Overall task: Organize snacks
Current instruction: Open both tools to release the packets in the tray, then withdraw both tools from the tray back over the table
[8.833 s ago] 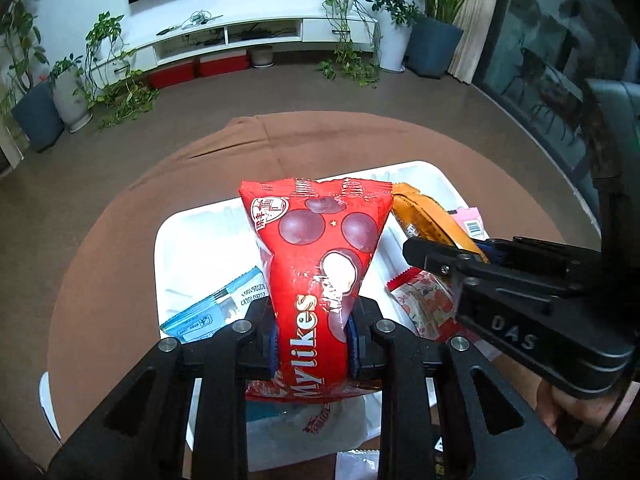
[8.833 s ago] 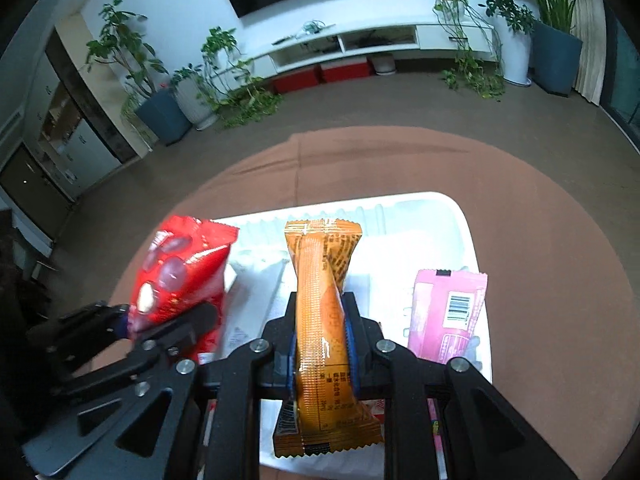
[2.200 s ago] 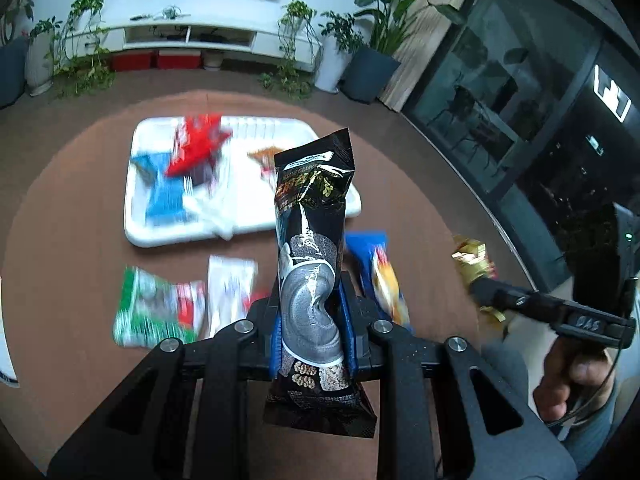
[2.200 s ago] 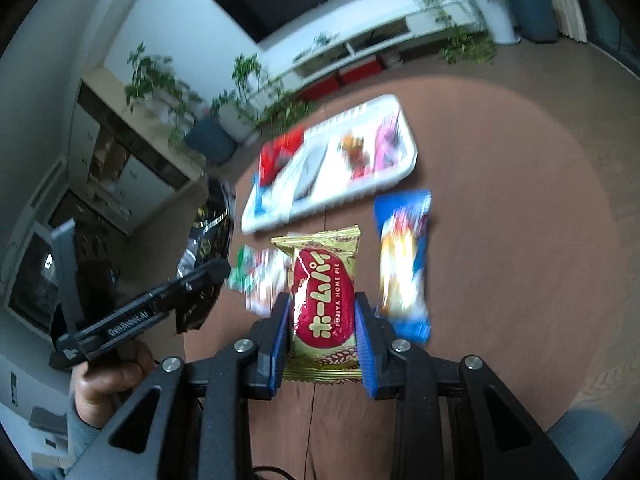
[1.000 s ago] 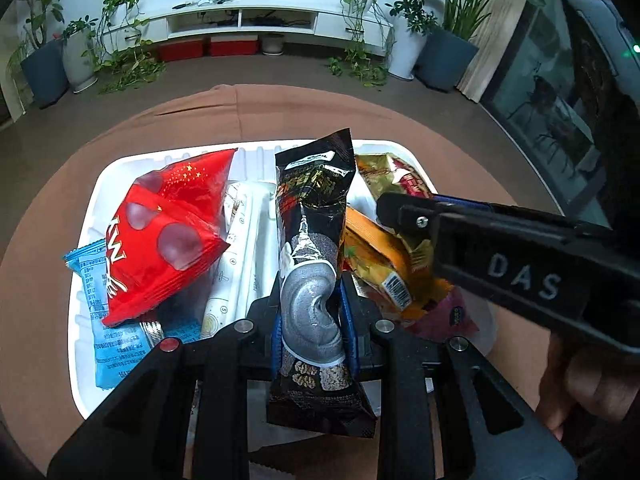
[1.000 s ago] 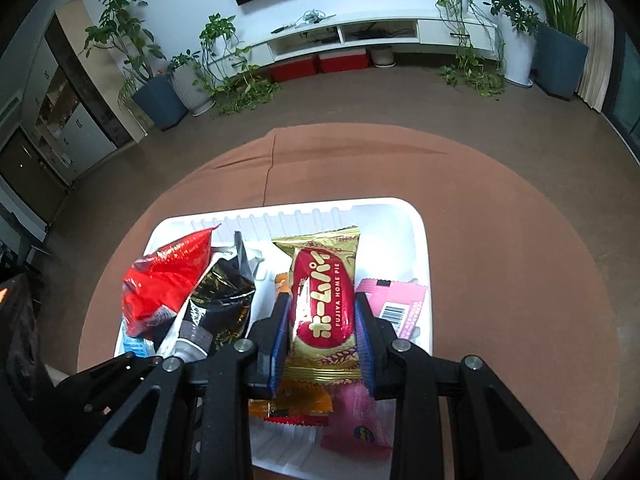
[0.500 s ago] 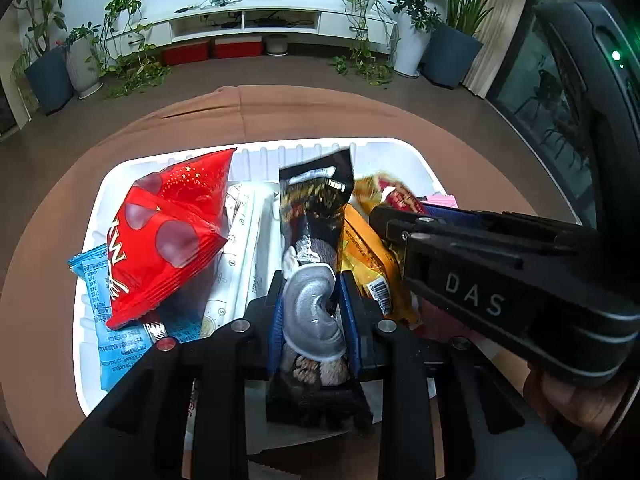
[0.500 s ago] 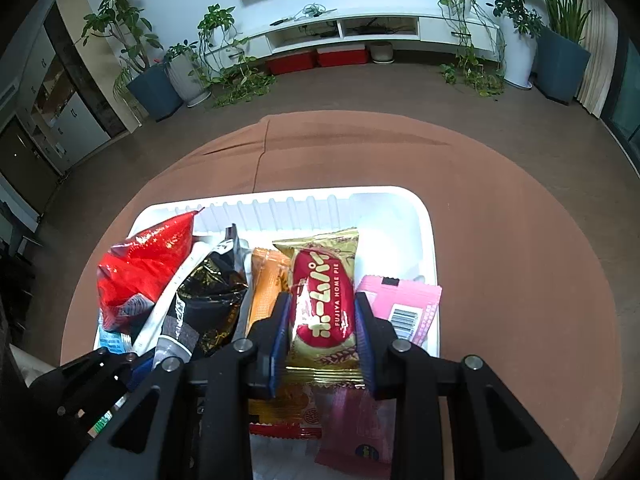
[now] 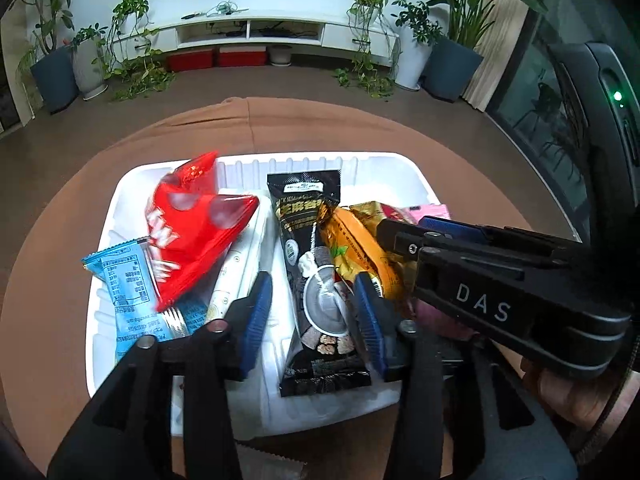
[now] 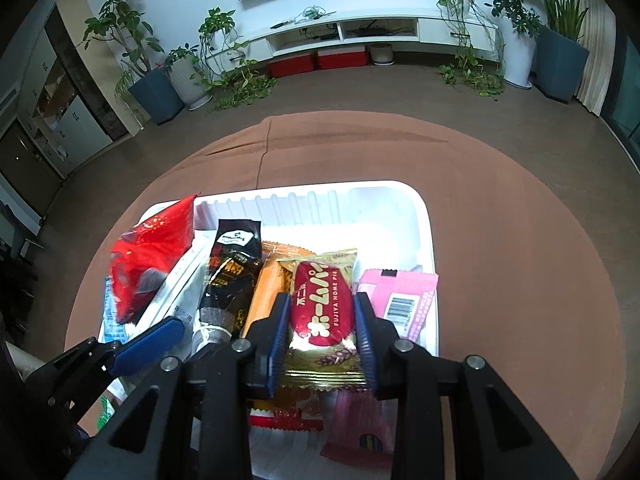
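Note:
A white tray [image 9: 392,164] on the round brown table holds several snack packs. My left gripper [image 9: 312,304] is open, its jaws apart on either side of a black snack pack [image 9: 308,248] that lies in the tray. My right gripper [image 10: 321,312] is open around a gold and red Home Pie pack [image 10: 322,304] that rests on other packs. A red Mylikes bag [image 9: 192,224] leans at the tray's left; it also shows in the right wrist view [image 10: 148,256]. An orange pack [image 9: 356,248] lies between the black and gold packs.
A blue pack [image 9: 128,276] and a white pack [image 9: 240,260] lie at the tray's left, a pink pack [image 10: 400,300] at its right. The tray [image 10: 424,216] has a bare far right corner. Floor, plants and a TV shelf lie beyond the table.
Both grippers have opened. The black pack has dropped from my left gripper into the tray, and the gold Home Pie pack has settled onto the packs under my right gripper.

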